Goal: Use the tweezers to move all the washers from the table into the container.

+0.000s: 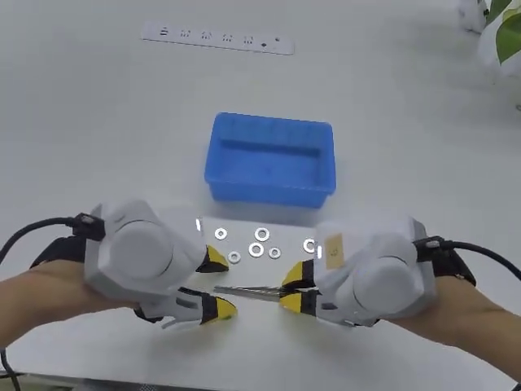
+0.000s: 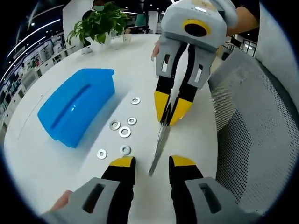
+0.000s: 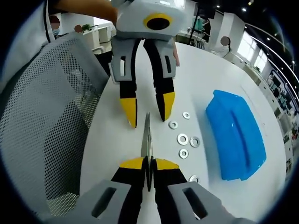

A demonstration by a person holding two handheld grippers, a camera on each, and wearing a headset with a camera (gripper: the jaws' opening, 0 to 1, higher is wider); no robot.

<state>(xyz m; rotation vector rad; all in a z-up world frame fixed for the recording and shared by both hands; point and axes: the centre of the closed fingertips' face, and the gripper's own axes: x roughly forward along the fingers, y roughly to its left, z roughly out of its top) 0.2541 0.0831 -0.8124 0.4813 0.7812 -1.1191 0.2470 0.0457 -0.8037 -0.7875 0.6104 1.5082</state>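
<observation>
Clamping the tweezers (image 3: 147, 135) by their handle end, my right gripper (image 3: 148, 164) has its jaws pressed together on them; the thin tips point across at my left gripper (image 2: 152, 163), whose jaws stand apart with the tweezer tips reaching into the gap between them; I cannot tell whether they touch either jaw. In the head view the two grippers face each other low over the table (image 1: 98, 122). Six washers (image 1: 256, 249) lie loose and flat on it just beyond the tweezers, between the grippers and the container (image 1: 269, 191); in the right gripper view they sit right of the tweezers, in the left gripper view left of them. The blue container stands farther out, open side up, apart from the washers.
</observation>
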